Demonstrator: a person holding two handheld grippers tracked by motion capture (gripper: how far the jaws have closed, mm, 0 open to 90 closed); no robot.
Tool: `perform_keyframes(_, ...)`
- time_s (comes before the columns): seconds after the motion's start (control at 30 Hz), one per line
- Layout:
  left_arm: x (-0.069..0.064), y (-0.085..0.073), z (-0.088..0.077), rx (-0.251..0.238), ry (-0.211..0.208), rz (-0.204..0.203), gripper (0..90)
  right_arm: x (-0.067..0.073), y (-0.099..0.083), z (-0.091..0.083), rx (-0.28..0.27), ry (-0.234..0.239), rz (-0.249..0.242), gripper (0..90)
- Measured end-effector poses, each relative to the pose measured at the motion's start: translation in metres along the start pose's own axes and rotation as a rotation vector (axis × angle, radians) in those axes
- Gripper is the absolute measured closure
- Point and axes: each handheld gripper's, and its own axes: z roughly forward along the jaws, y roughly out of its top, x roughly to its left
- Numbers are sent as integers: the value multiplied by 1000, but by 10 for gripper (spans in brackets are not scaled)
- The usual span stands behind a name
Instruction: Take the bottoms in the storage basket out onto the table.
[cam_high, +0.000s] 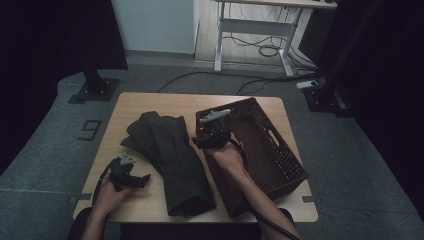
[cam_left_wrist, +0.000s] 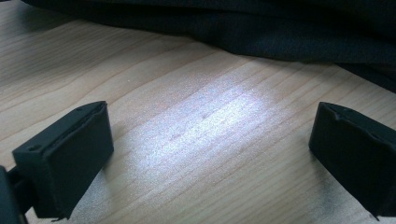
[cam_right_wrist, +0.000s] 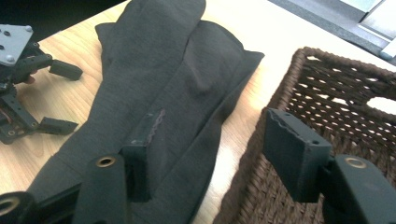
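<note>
A dark folded garment (cam_high: 170, 155) lies lengthwise down the middle of the wooden table (cam_high: 150, 105). To its right stands a brown wicker basket (cam_high: 260, 197). My left gripper (cam_high: 142, 181) rests low at the table's front left, open, its jaws wide apart over bare wood (cam_left_wrist: 210, 154) with the garment's edge (cam_left_wrist: 280, 28) just beyond. My right gripper (cam_high: 202, 137) hovers over the basket's left rim, open. In the right gripper view (cam_right_wrist: 210, 158) one jaw is over the garment (cam_right_wrist: 177, 93) and the other over the basket rim (cam_right_wrist: 327, 84), gripping nothing. The left gripper (cam_right_wrist: 63, 98) shows at far left.
The basket looks empty inside. Bare wood lies left of the garment and along the table's far edge. Beyond the table is grey carpet with a stand base (cam_high: 95, 90) at back left and a desk frame with loose cables (cam_high: 260, 47) behind.
</note>
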Motion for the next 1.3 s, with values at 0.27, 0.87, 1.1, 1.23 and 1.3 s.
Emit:
perform_keyframes(0.27,0,0,0,0,0,0,0,-8,-16,-6,12,-3,27,514)
perform_keyframes(0.87,0,0,0,0,0,0,0,-14,-48,-10,45,24,78,606)
perform_keyframes(1.1,0,0,0,0,0,0,0,-11,-57,-12,55,32,84,639)
perform_keyframes(1.23,0,0,0,0,-1,0,0,-9,-61,-13,59,30,86,659)
perform_keyframes(1.3,0,0,0,1,-1,0,0,-8,-62,-14,63,27,81,666)
